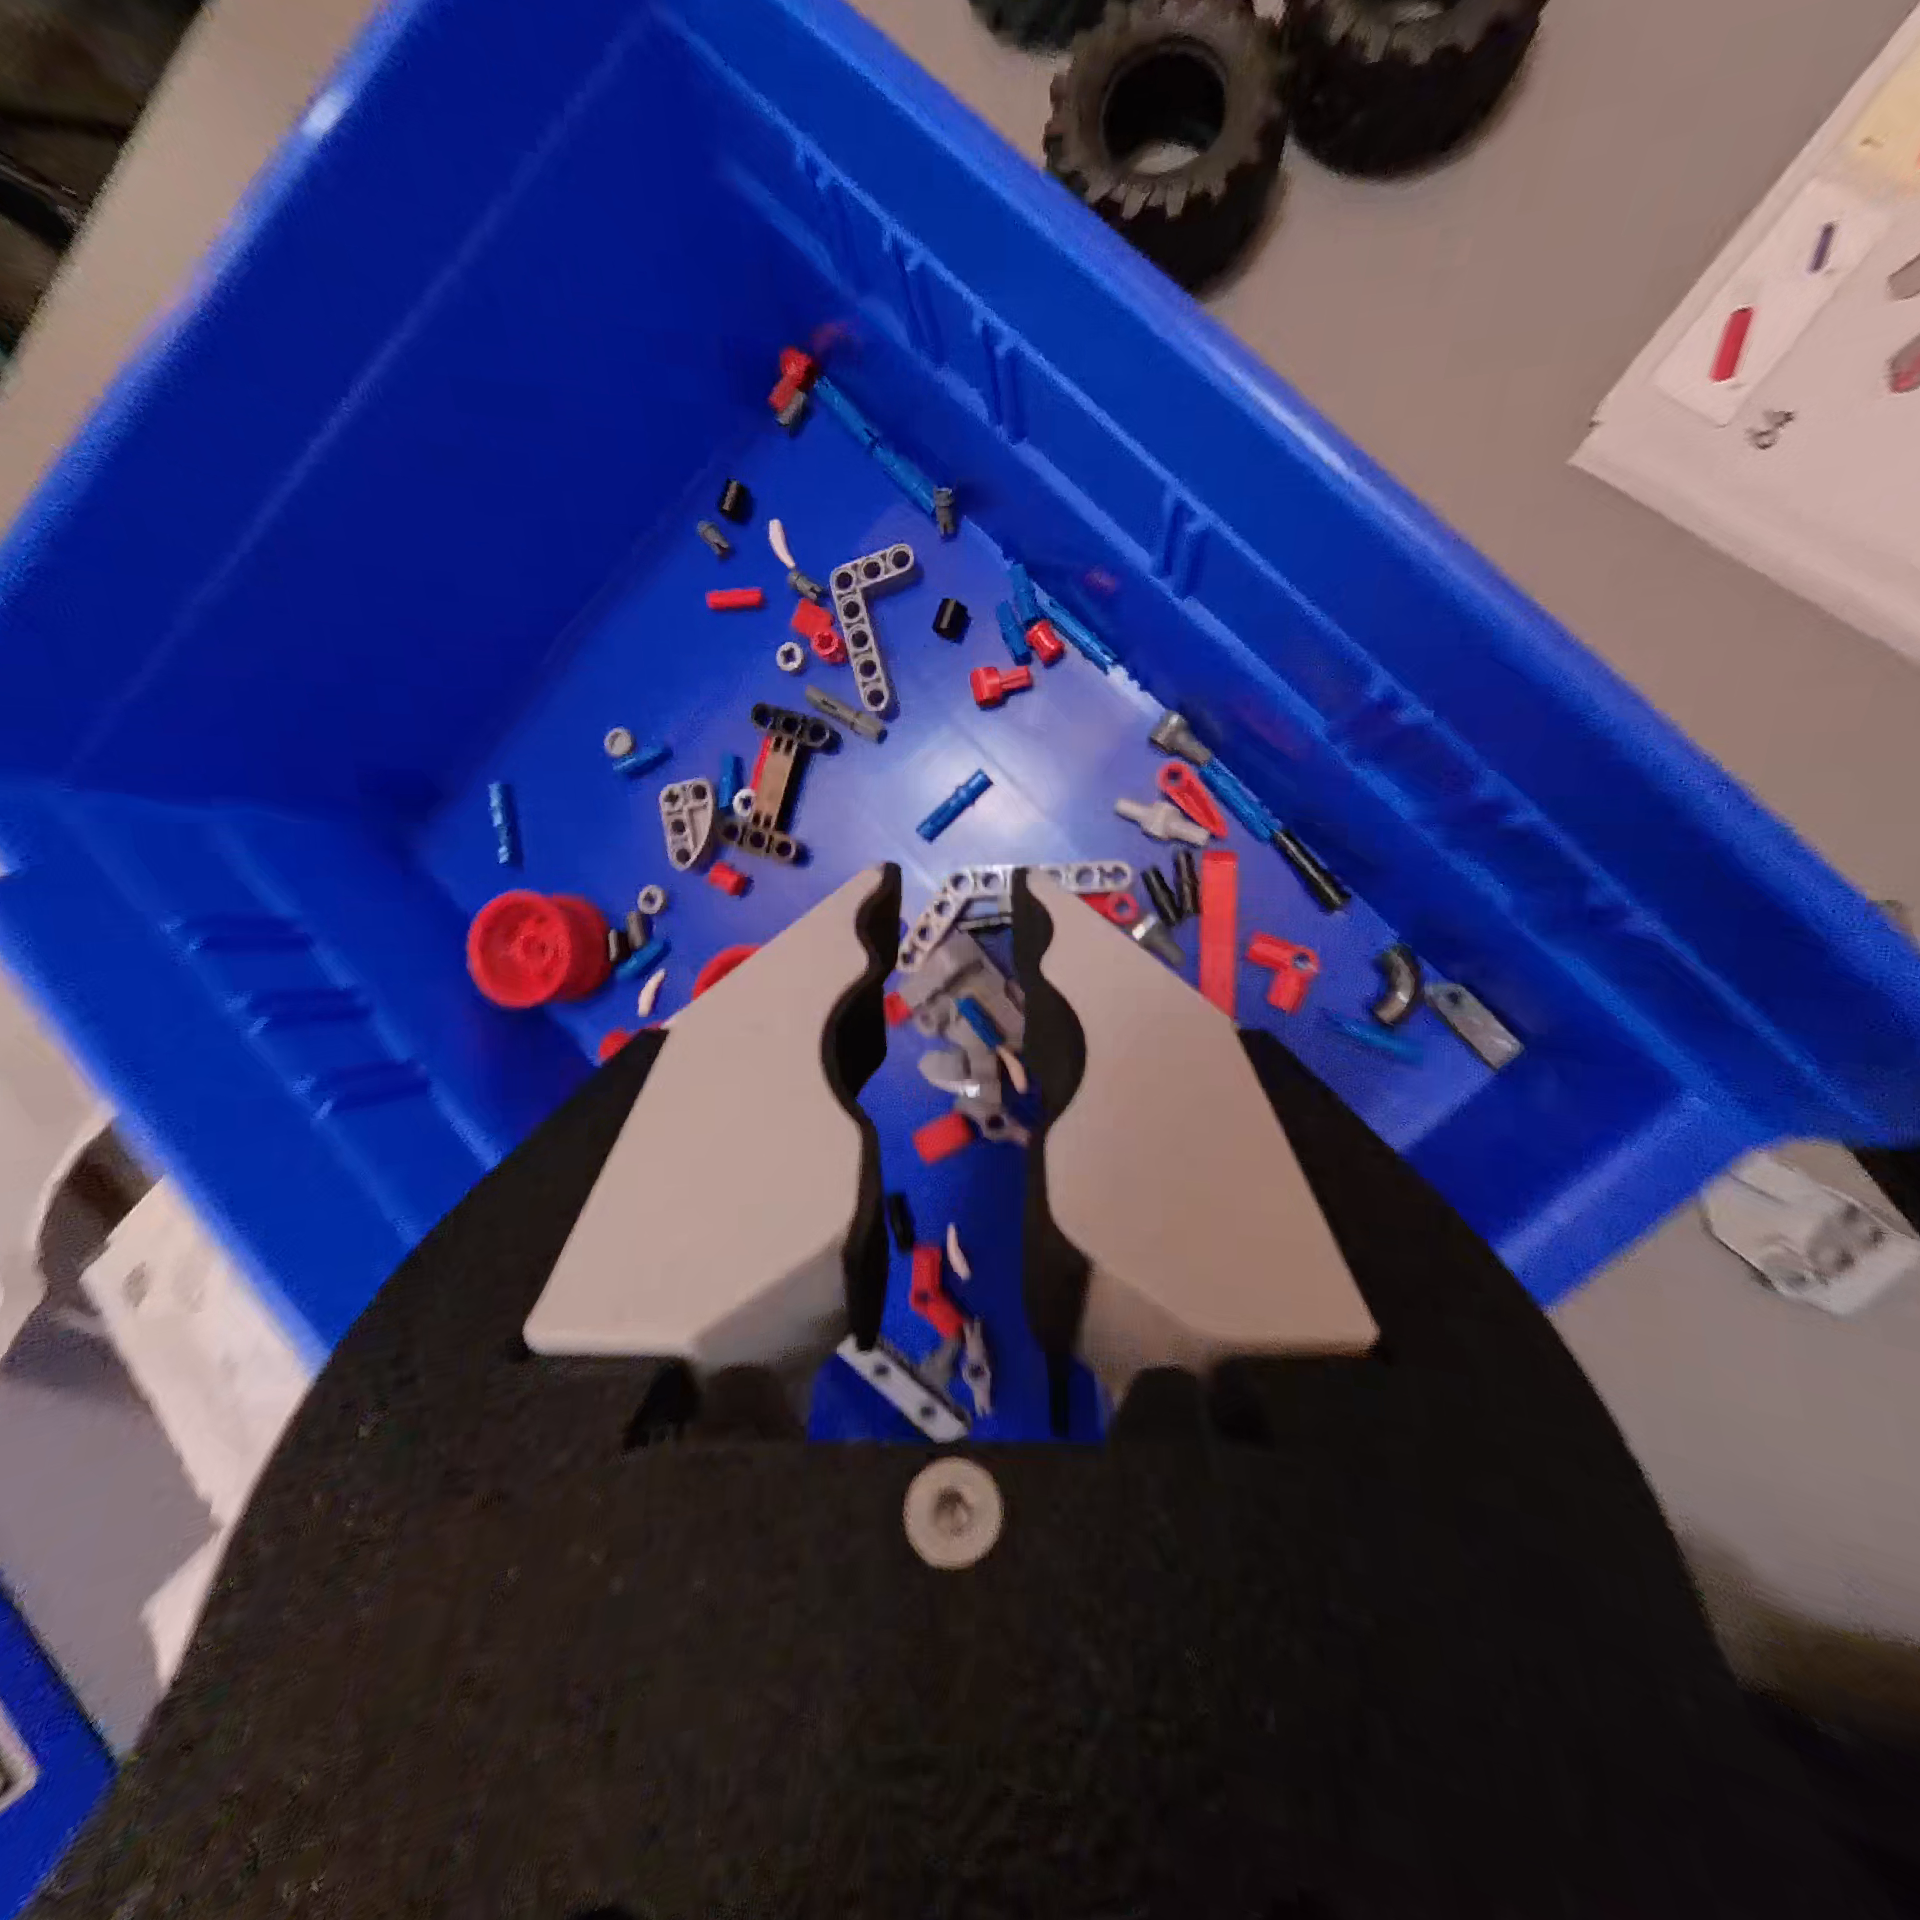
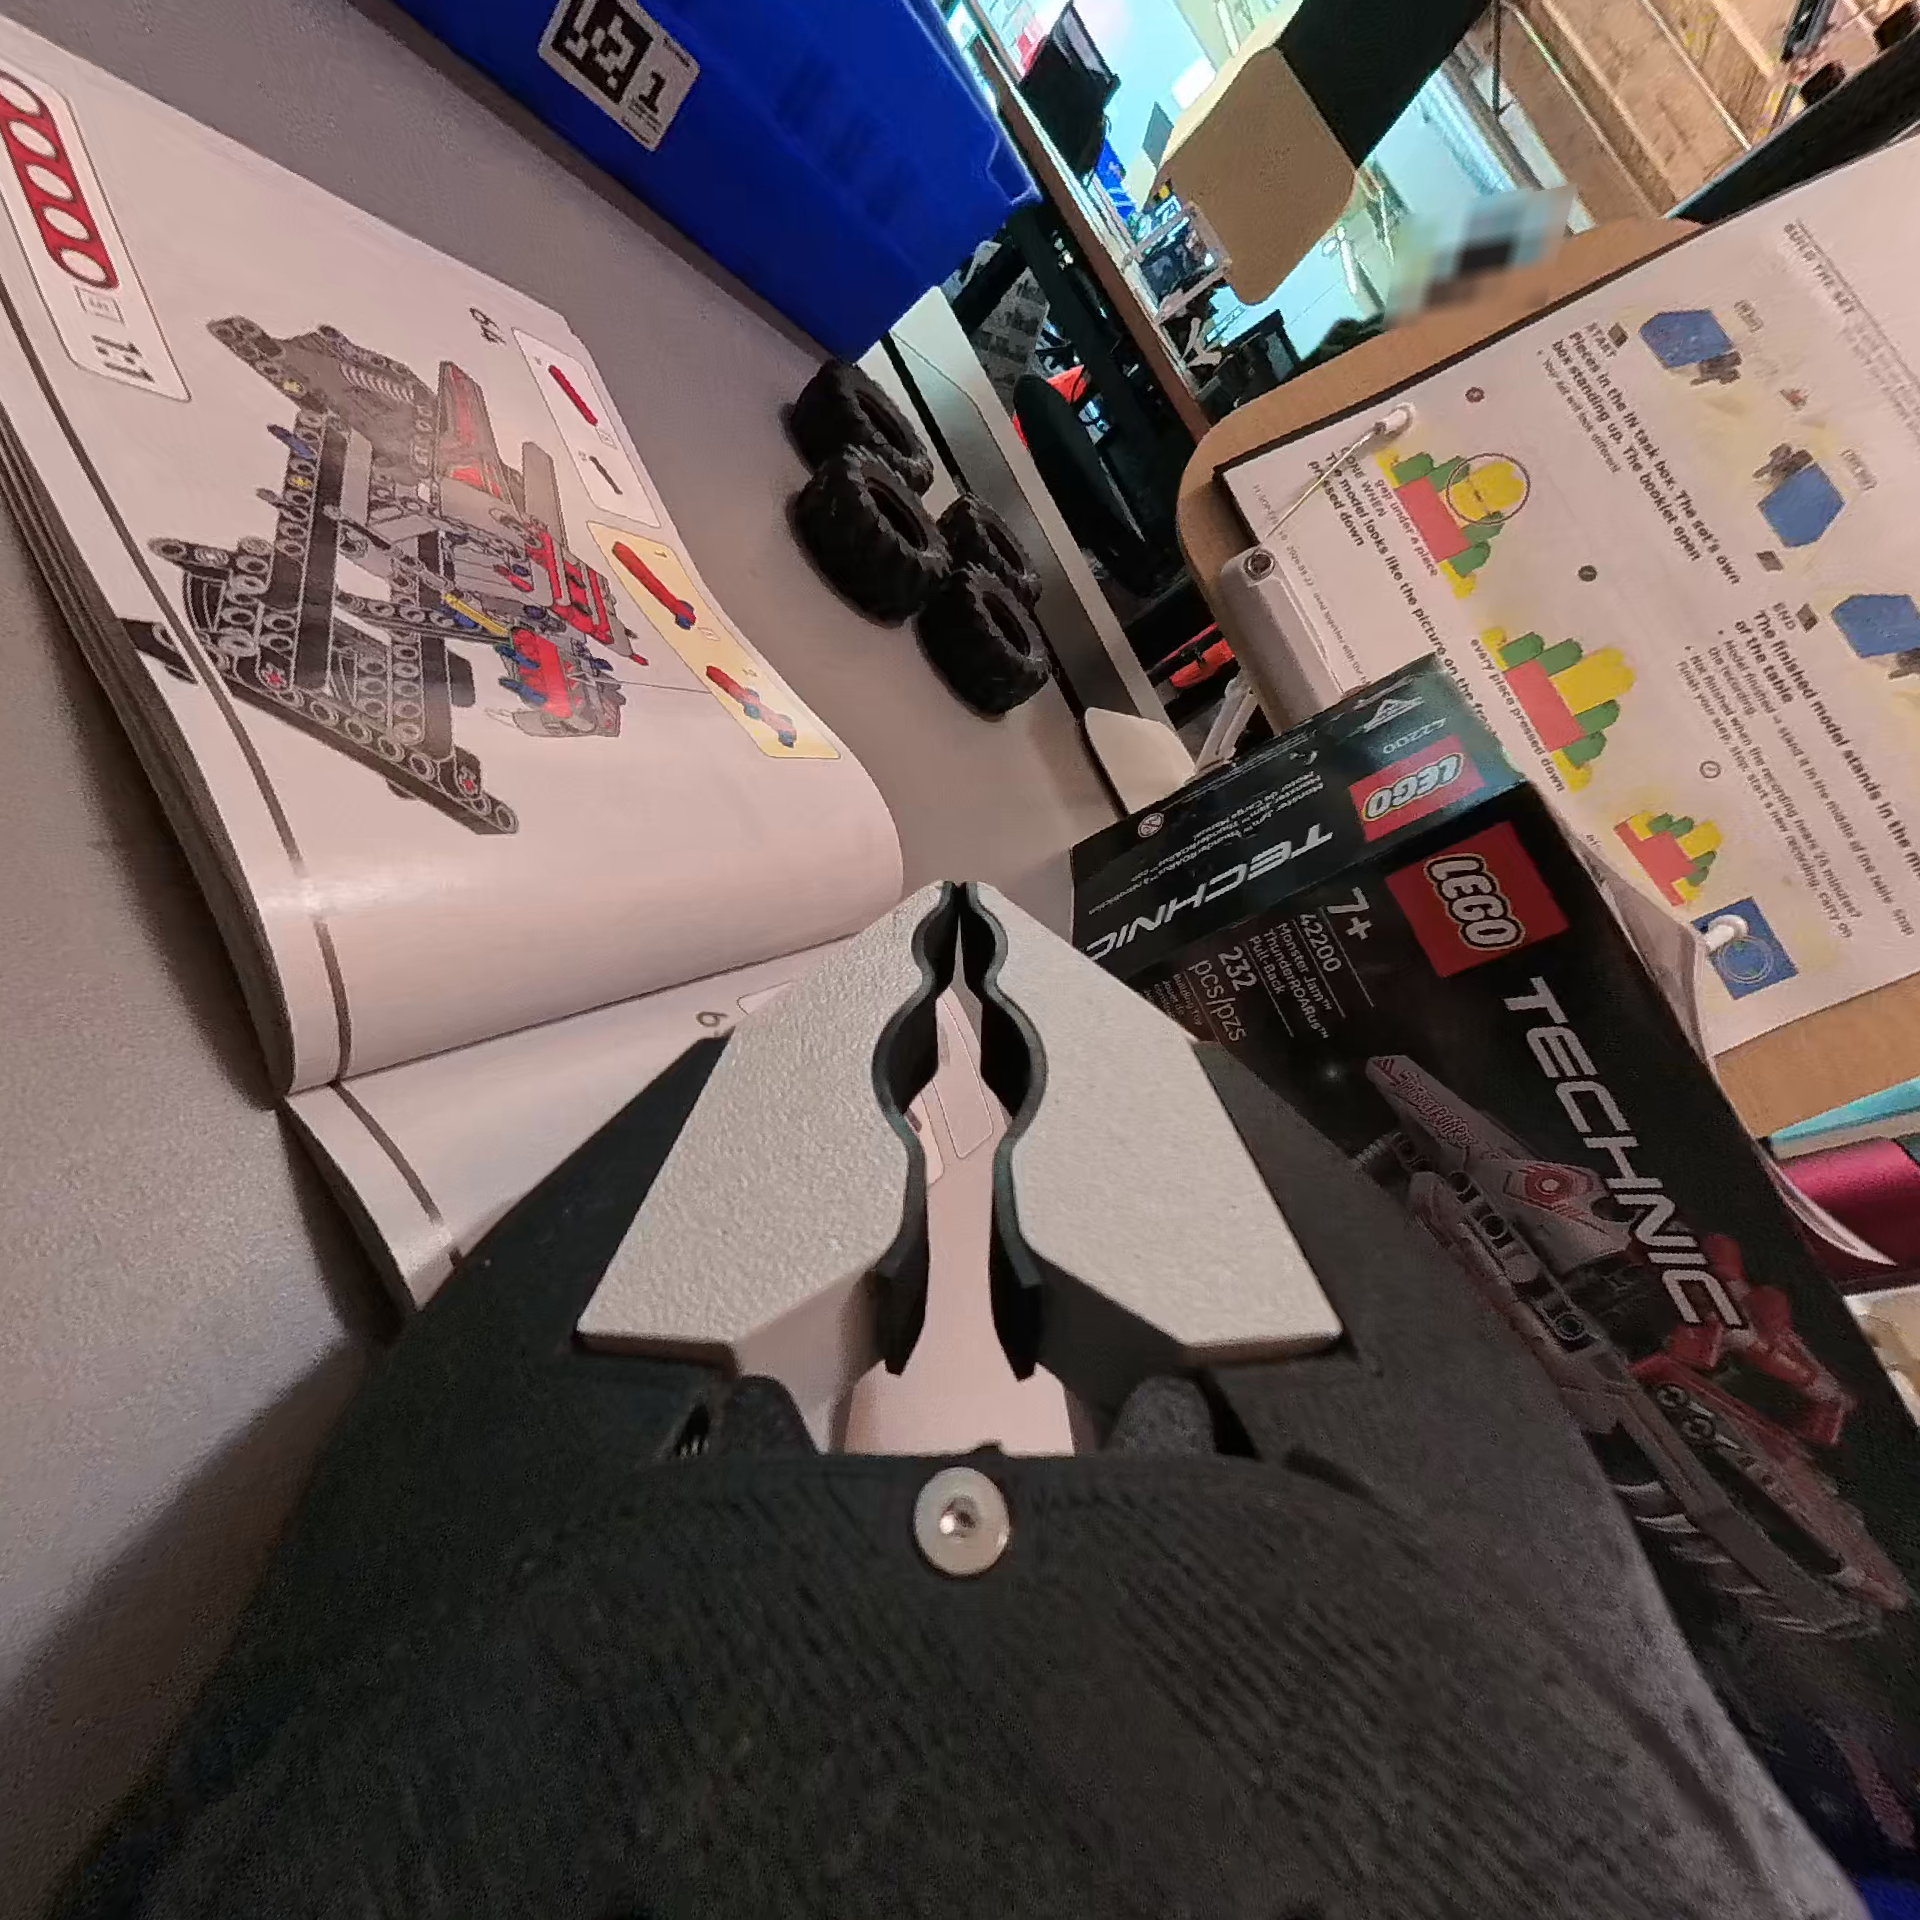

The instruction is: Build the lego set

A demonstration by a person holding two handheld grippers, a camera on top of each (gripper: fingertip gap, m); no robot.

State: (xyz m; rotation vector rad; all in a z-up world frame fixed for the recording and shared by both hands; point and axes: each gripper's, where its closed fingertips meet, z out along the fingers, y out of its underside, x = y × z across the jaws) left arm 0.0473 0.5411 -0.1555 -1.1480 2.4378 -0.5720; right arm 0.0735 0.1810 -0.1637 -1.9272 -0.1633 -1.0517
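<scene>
My left gripper (image 1: pixel 956 883) hangs open and empty over a blue bin (image 1: pixel 436 436) with several loose red, grey, blue and black Lego pieces on its floor. A grey bent beam (image 1: pixel 951 914) lies just below its tips, a grey L-shaped beam (image 1: pixel 868 623) farther off, and a red wheel hub (image 1: pixel 530 948) to the left. My right gripper (image 2: pixel 961 891) is shut and empty, low over the open instruction booklet (image 2: pixel 416 582) on the grey table. The blue bin (image 2: pixel 810 135) stands beyond the booklet.
Several black tyres (image 2: pixel 914 561) sit on the table past the booklet; they also show in the left wrist view (image 1: pixel 1174 135). The black set box (image 2: pixel 1455 997) stands to the right. A board with an instruction sheet (image 2: pixel 1621 582) leans behind it. My right fingertips sit around 35 cm from my left ones. Measured from the fingertips, the red wheel hub (image 1: pixel 530 948) is 12 cm or so from the left gripper and 50 cm from the right.
</scene>
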